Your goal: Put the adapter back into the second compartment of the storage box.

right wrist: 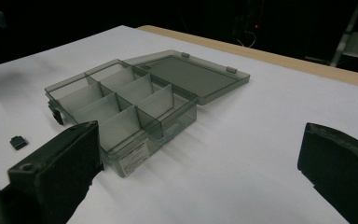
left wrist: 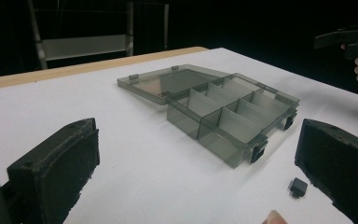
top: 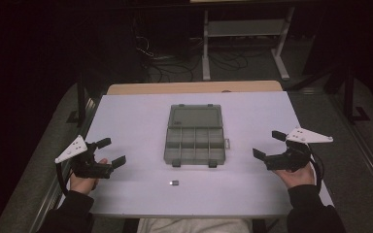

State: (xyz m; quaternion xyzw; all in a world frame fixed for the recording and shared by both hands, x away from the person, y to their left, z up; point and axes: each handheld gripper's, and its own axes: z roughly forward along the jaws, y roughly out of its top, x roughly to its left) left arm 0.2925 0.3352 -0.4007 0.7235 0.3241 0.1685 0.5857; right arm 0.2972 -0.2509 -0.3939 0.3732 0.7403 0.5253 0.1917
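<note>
Nearest to me, at the table's close edge, my two hands rest on the white table [top: 126, 111] with a claw in each. On the left, my left gripper [top: 111, 151] sits near the left edge, its grey three-cornered plate on top and its jaws spread wide with nothing between them; its cable loops down past my wrist. In the left gripper view those jaws rise at either side of the picture, well apart, the bare tabletop between them.

Moving right, a small dark block [top: 174, 183] lies by itself on the white surface, just in front of the box and a little left of its middle. In the left gripper view I see it [left wrist: 298, 187] just beside my right-hand jaw; whether it touches the jaw I cannot tell.

Beyond it, at the middle of the table, stands a smoky clear plastic organiser box [top: 194, 144], open. Its lid [top: 195, 117] is folded flat back on the table away from me. Dividers cut the tray into compartments, and two dark latches hang at its near edge.

Farther right, my right gripper [top: 268, 144] sits near the right edge, jaws likewise spread wide and holding nothing, pointing toward the box
</note>
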